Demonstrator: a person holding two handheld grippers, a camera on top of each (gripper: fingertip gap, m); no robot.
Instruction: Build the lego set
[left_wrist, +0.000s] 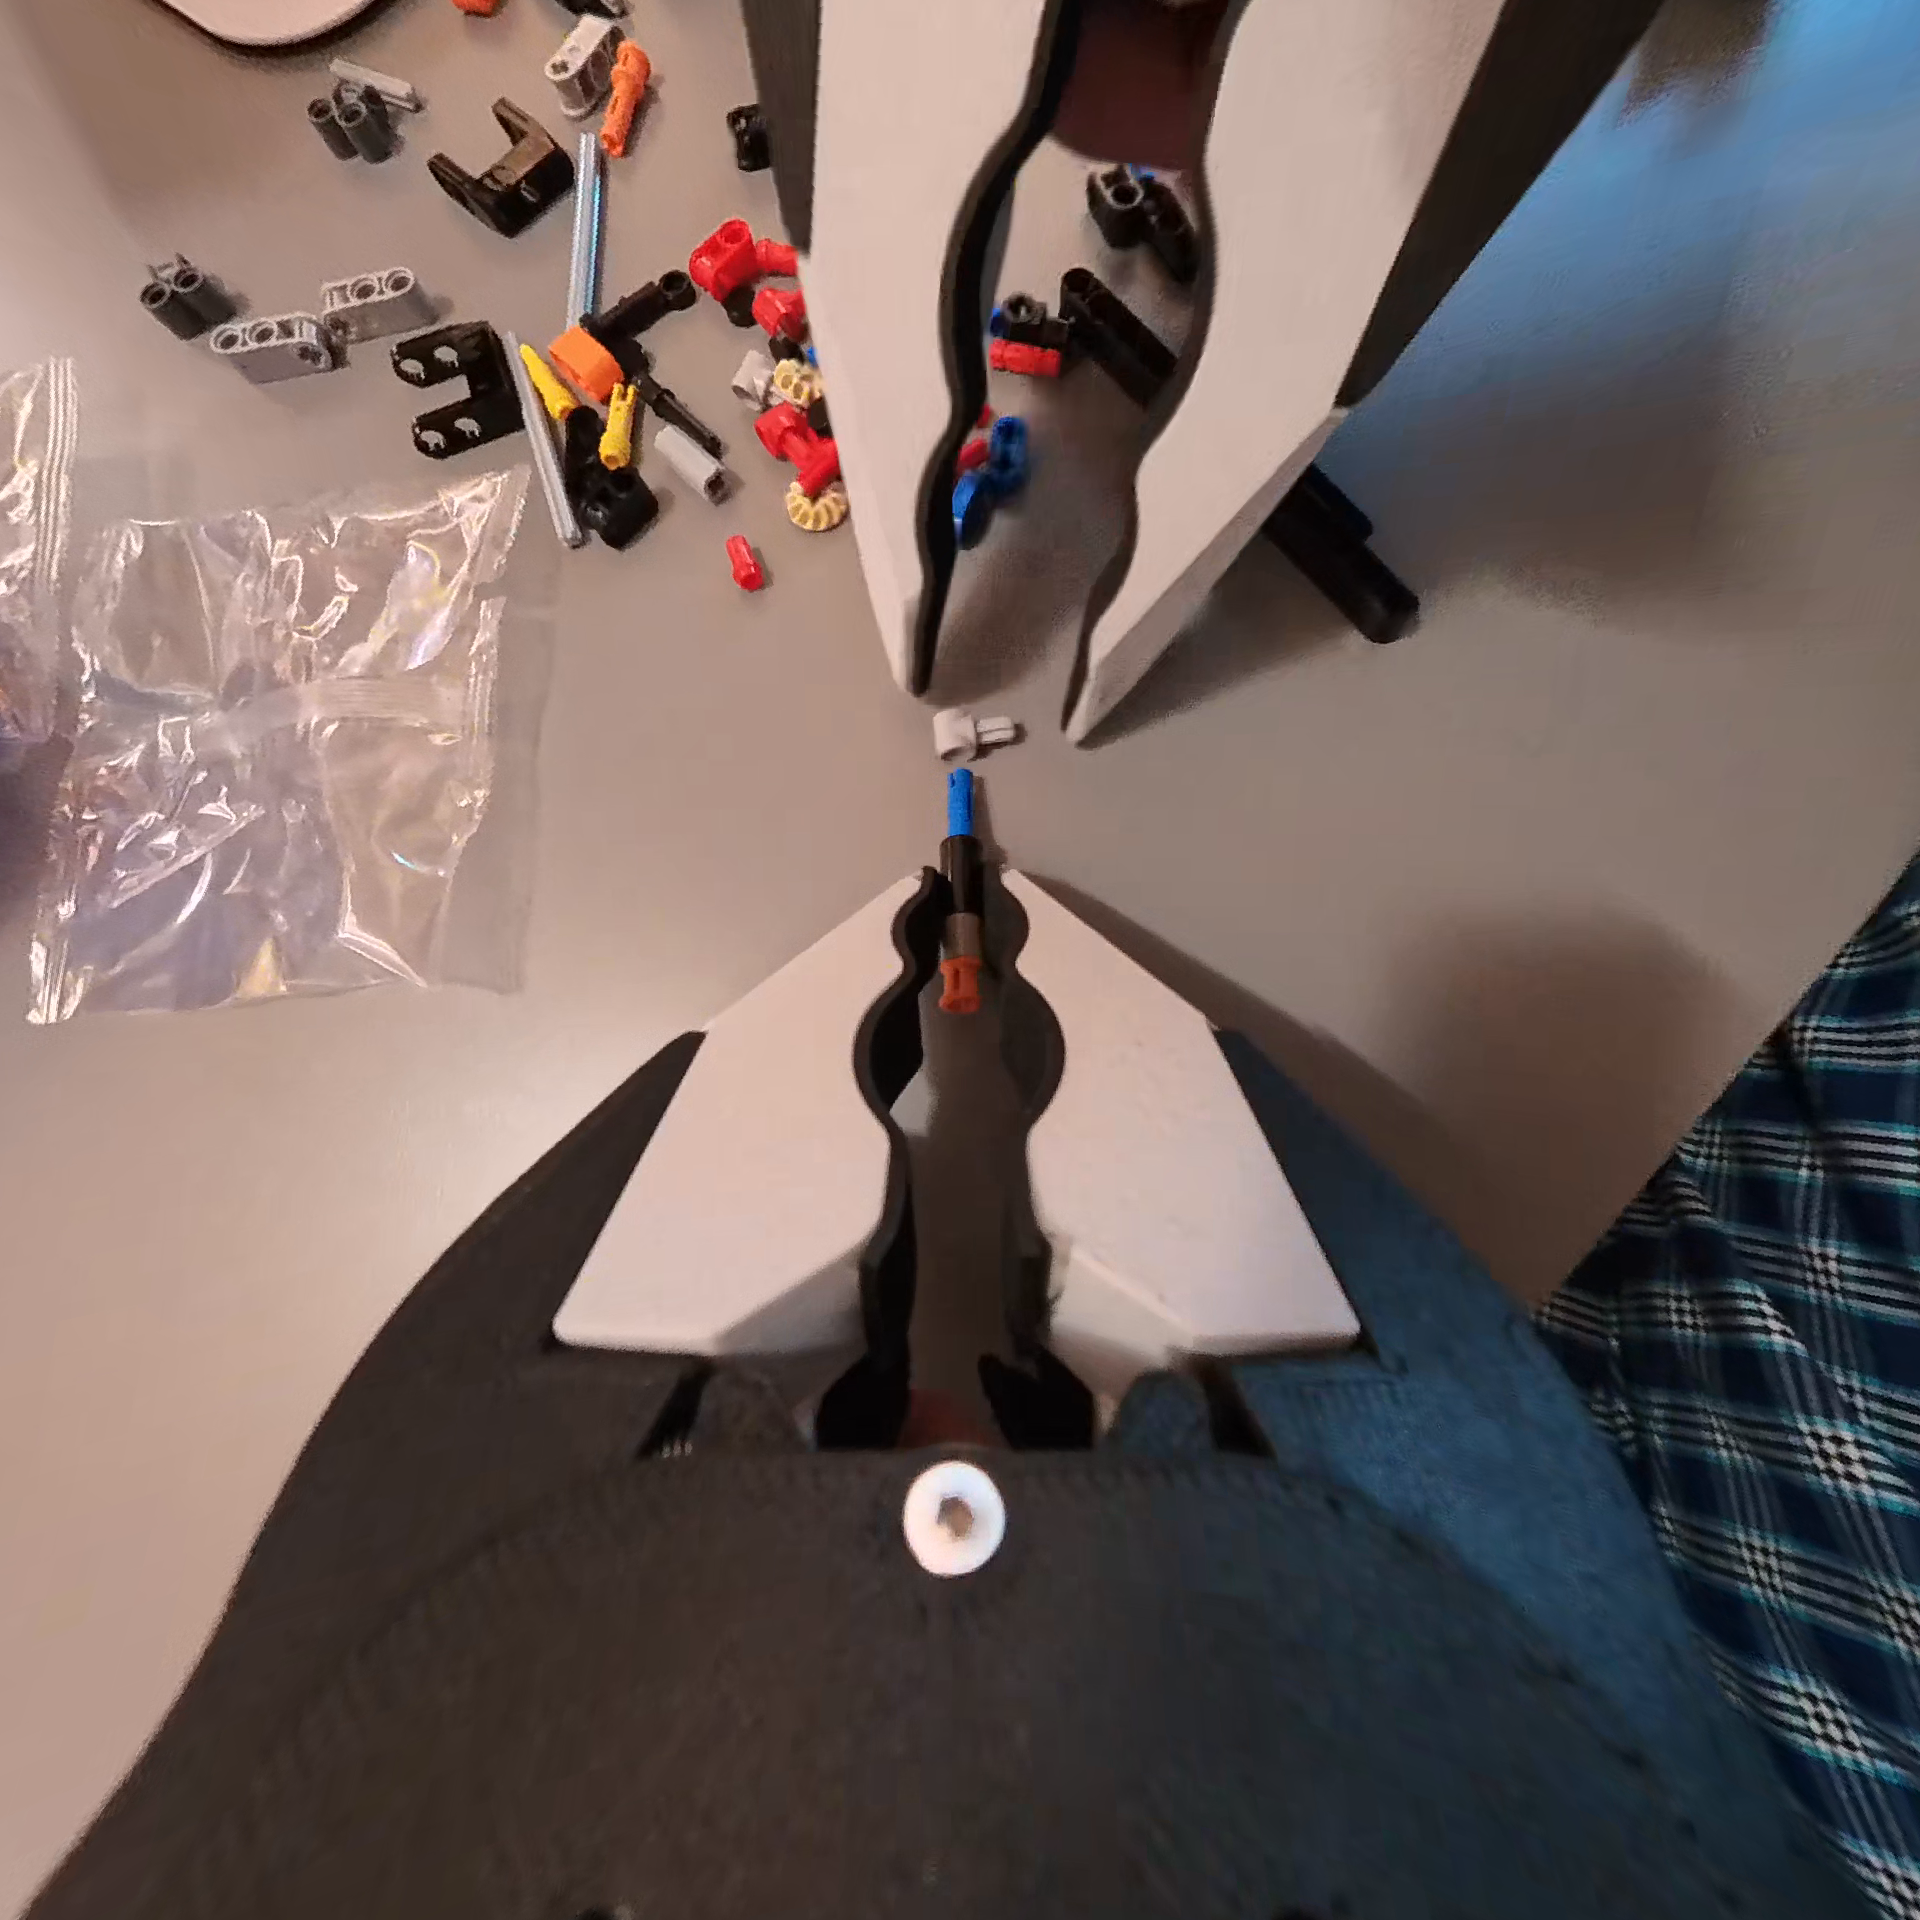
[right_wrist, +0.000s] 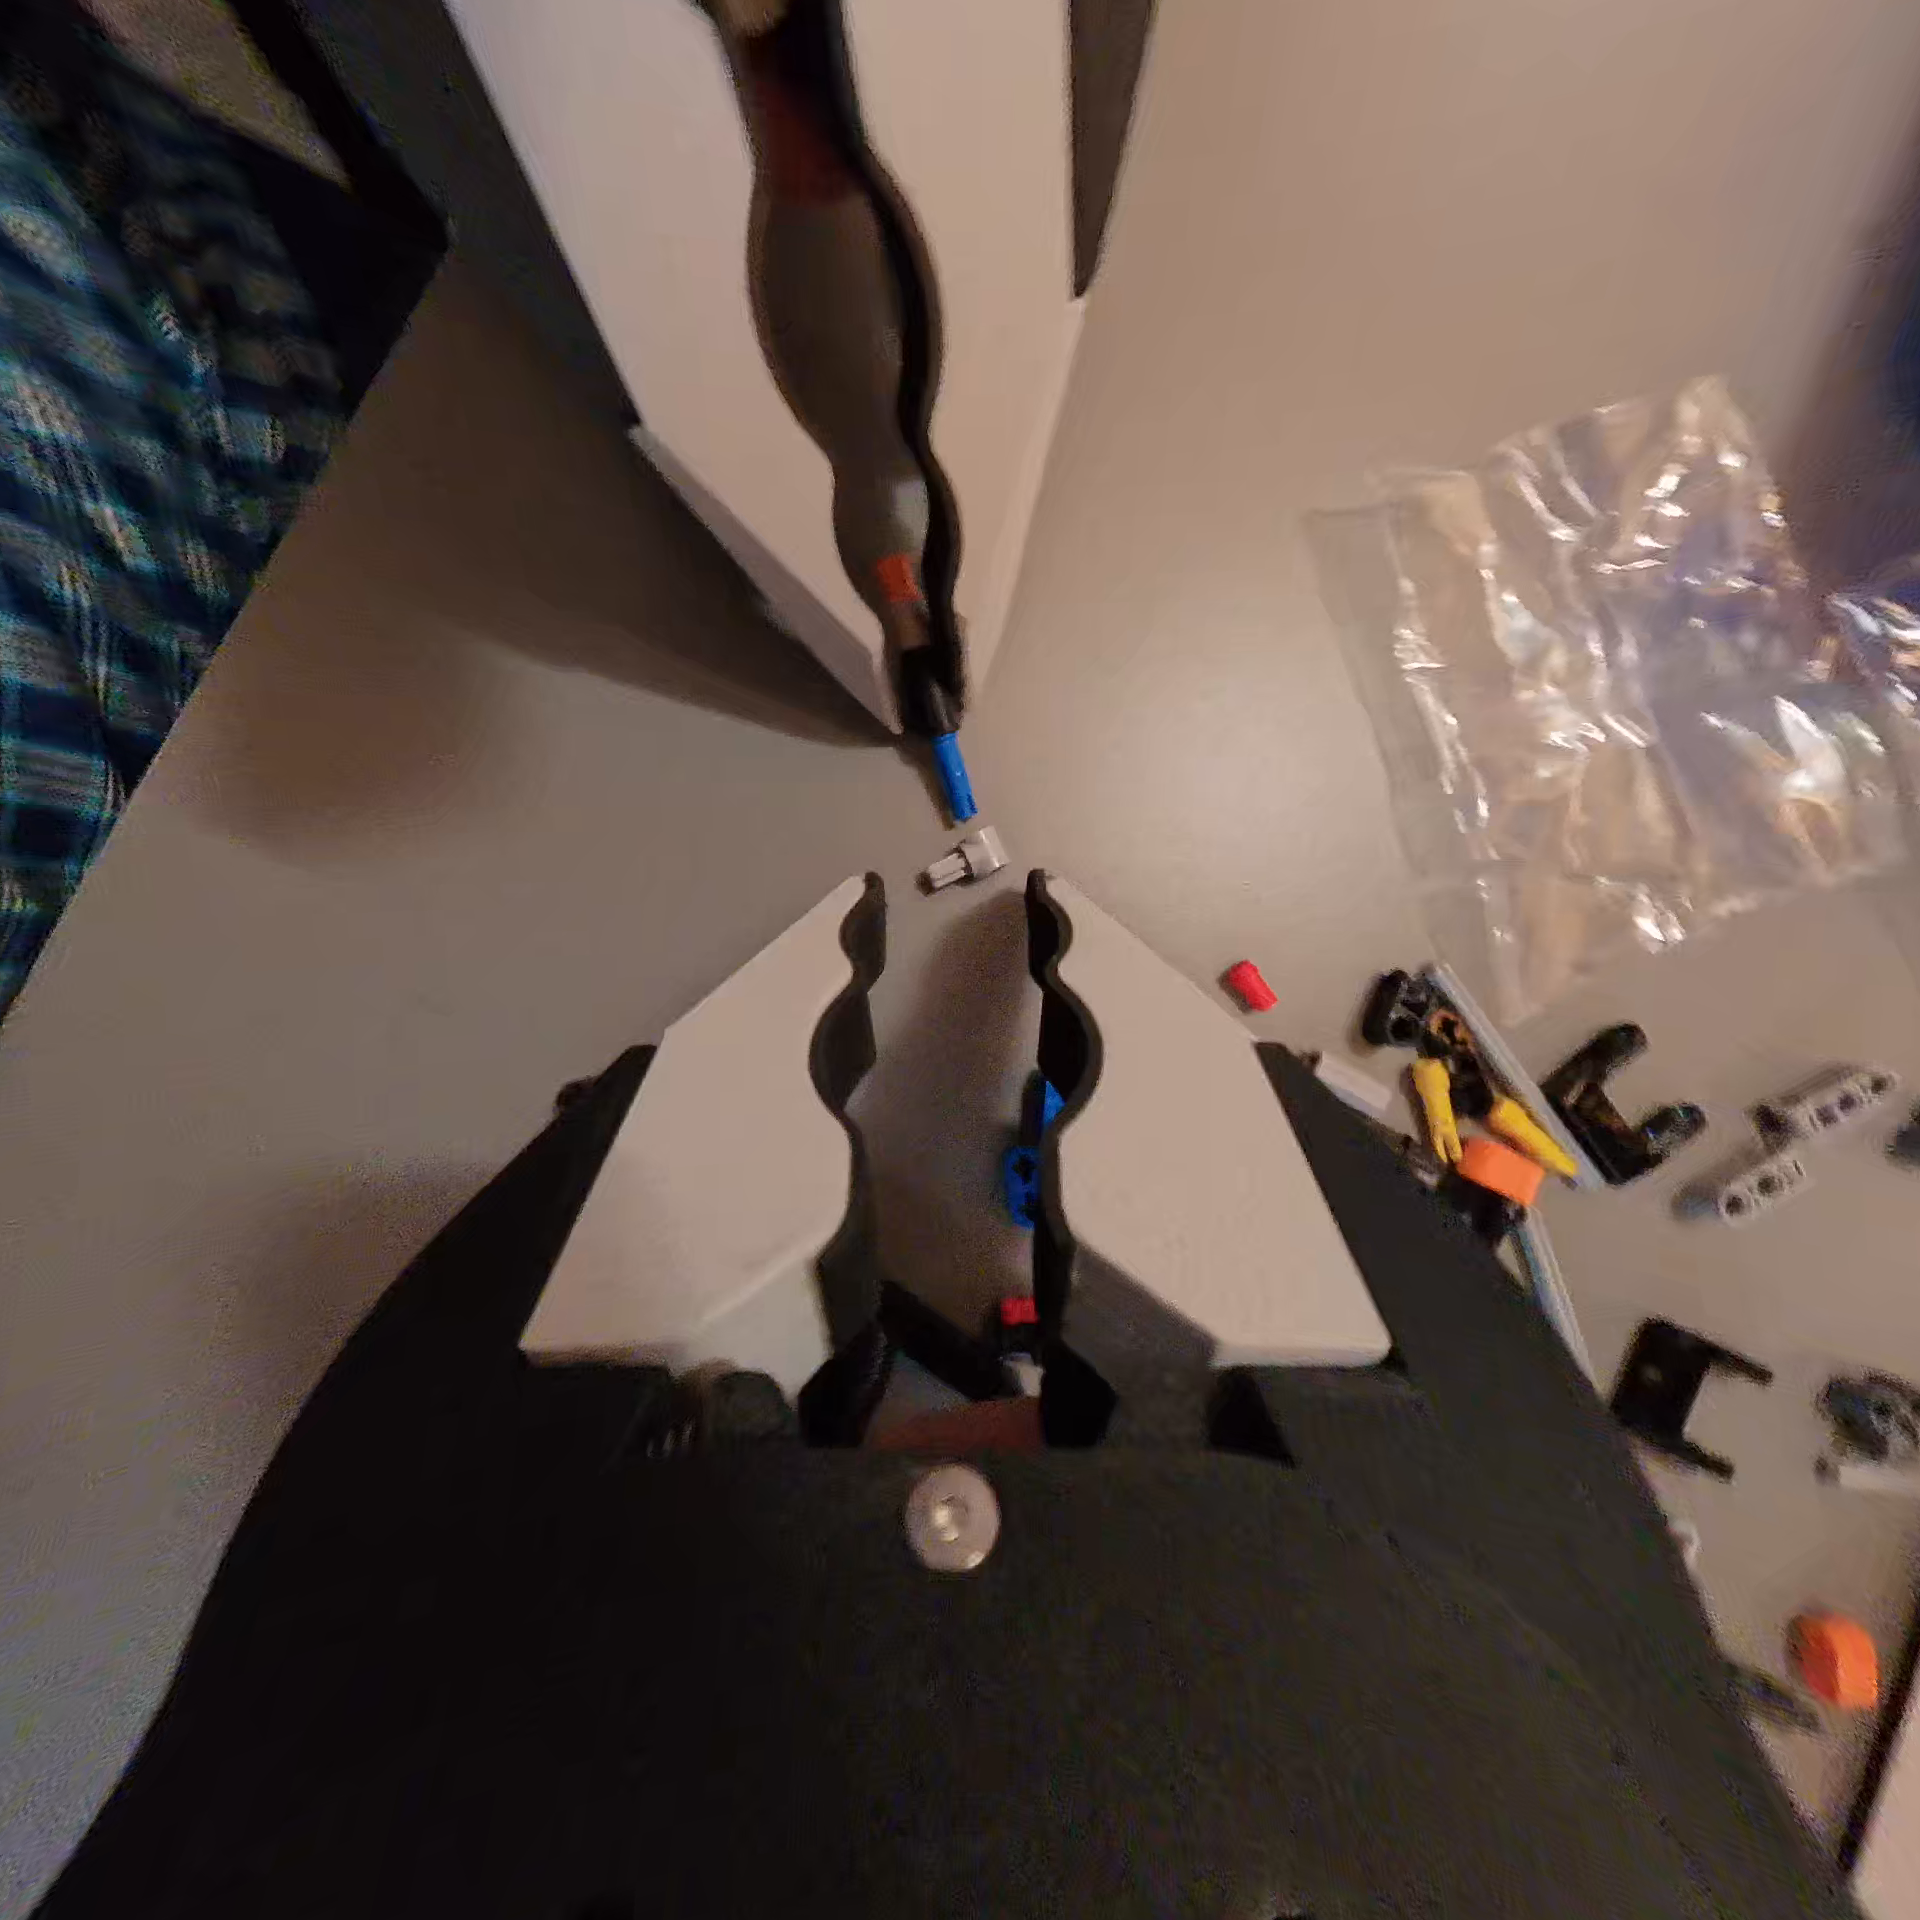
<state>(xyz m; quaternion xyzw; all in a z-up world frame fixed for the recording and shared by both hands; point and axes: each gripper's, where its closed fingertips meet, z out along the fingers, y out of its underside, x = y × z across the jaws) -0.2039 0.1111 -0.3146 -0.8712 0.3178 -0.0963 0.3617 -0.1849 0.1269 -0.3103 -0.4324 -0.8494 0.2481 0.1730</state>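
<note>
My left gripper (left_wrist: 961, 878) is shut on a small lego assembly (left_wrist: 960, 883): a black connector with a blue pin sticking out ahead and a red pin behind. It also shows in the right wrist view (right_wrist: 935, 717). A small light grey pin piece (left_wrist: 975, 731) lies on the table just past the blue pin, also in the right wrist view (right_wrist: 964, 860). My right gripper (right_wrist: 954, 883) is open, its fingertips on either side of the grey piece and just short of it. It faces the left gripper and shows in the left wrist view (left_wrist: 995, 712).
A pile of loose lego parts (left_wrist: 623, 364) in black, red, yellow, orange, blue and grey lies on the grey table (left_wrist: 675, 1039), also seen at the right of the right wrist view (right_wrist: 1496, 1122). Clear plastic bags (left_wrist: 281, 727) lie beside it. A plaid sleeve (left_wrist: 1766, 1299) is at the table edge. Less than 4 cm separates the two grippers' tips.
</note>
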